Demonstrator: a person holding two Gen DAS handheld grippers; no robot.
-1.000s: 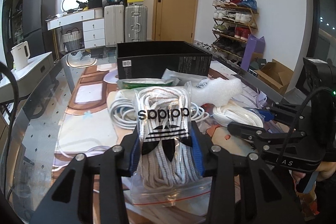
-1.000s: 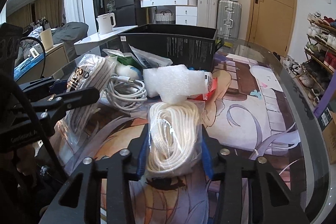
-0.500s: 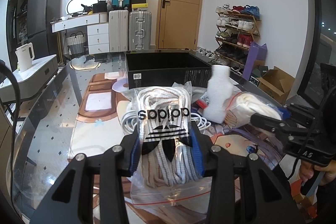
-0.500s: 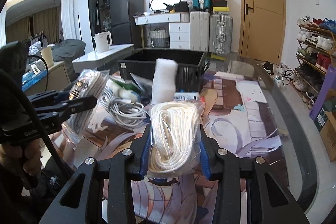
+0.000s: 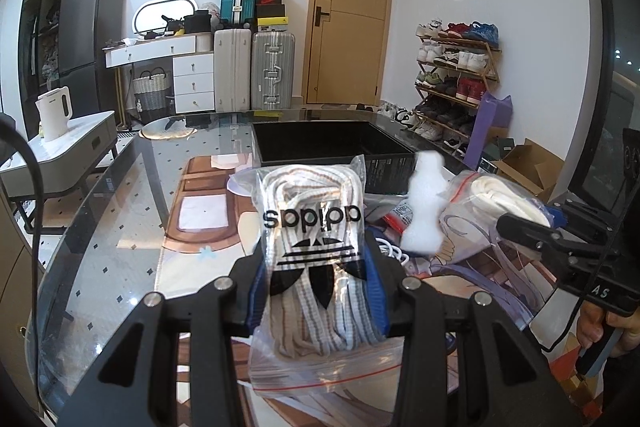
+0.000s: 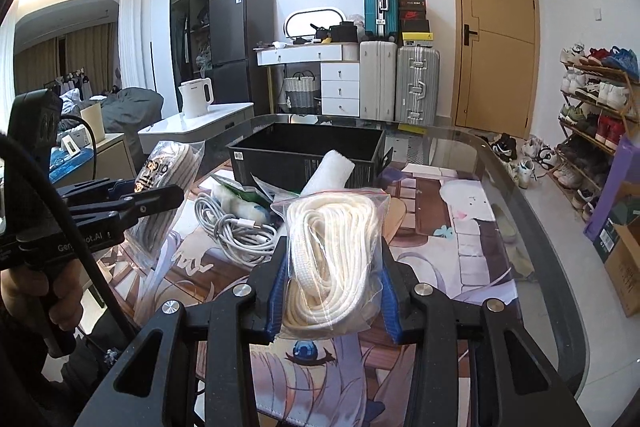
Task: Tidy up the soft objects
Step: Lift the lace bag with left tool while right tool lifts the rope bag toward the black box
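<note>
left gripper (image 5: 318, 291) gripping striped laces bag (image 5: 316, 255), right gripper (image 6: 334, 291) gripping white laces bag (image 6: 334, 255)

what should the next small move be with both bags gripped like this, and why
Probably carry both bags forward over the black box and let go there. The left tool is clamped on the bag of striped laces, the right tool on the bag of white rope; both bags are lifted off the table, and the open box sits just ahead of them.

Right claw (image 6: 334, 291) clamps bagged white rope (image 6: 334, 251); black box (image 6: 308, 157) beyond.
</note>
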